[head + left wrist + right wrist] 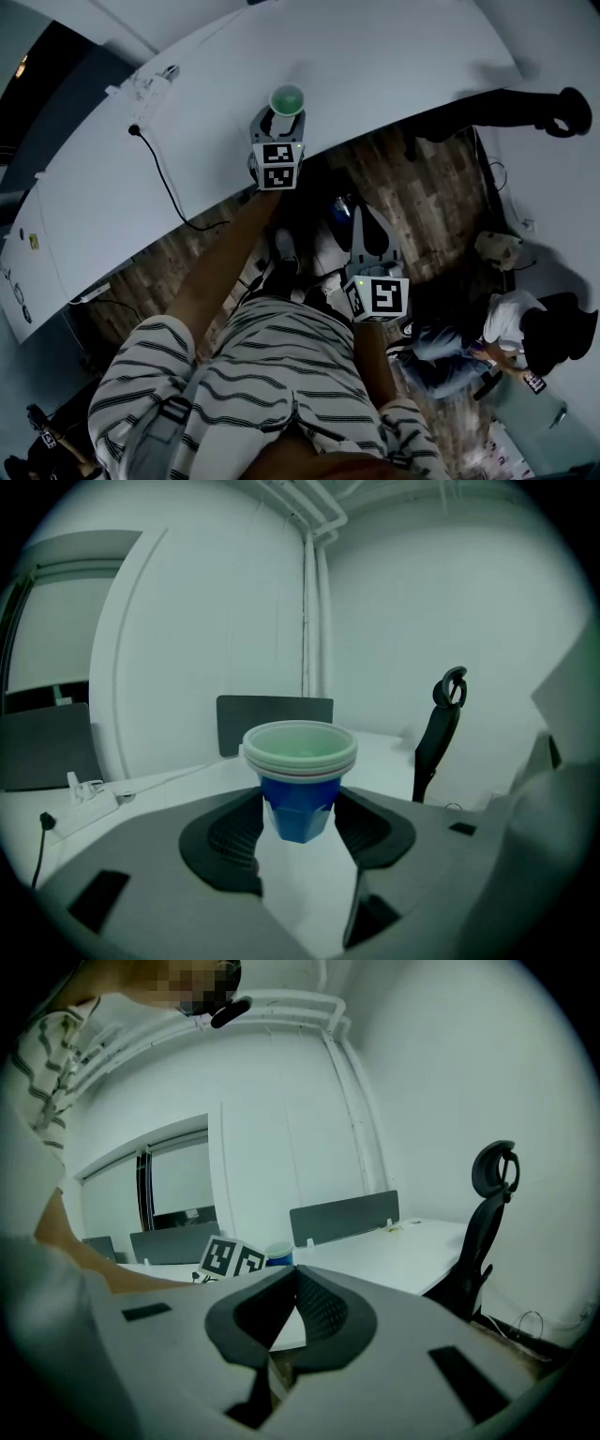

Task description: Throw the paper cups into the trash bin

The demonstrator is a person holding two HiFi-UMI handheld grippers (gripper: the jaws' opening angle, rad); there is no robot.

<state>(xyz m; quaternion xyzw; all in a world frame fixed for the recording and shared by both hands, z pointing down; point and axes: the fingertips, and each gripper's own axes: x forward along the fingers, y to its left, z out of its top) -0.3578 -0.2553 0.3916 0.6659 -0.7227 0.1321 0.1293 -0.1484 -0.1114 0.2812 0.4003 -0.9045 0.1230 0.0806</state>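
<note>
A stack of paper cups [300,761], blue-walled with white rims and a green inside, sits between the pads of my left gripper [298,822], which is shut on it. In the head view the cups [287,101] hang over the near edge of the white table [394,56], ahead of the left gripper [277,127]. My right gripper [368,225] is lower and to the right, over the wooden floor. Its jaws meet at the tips [294,1273] with nothing between them. From the right gripper view I see the left gripper's marker cube [234,1258] and the cups [278,1253]. I cannot make out a trash bin.
A black cable [169,187] runs across the table to its near edge. A black office chair [525,108] stands at the table's right end, also visible as the chair [441,733] and the chair [483,1227]. A grey partition [274,719] stands behind the cups. Another person [511,323] is at lower right.
</note>
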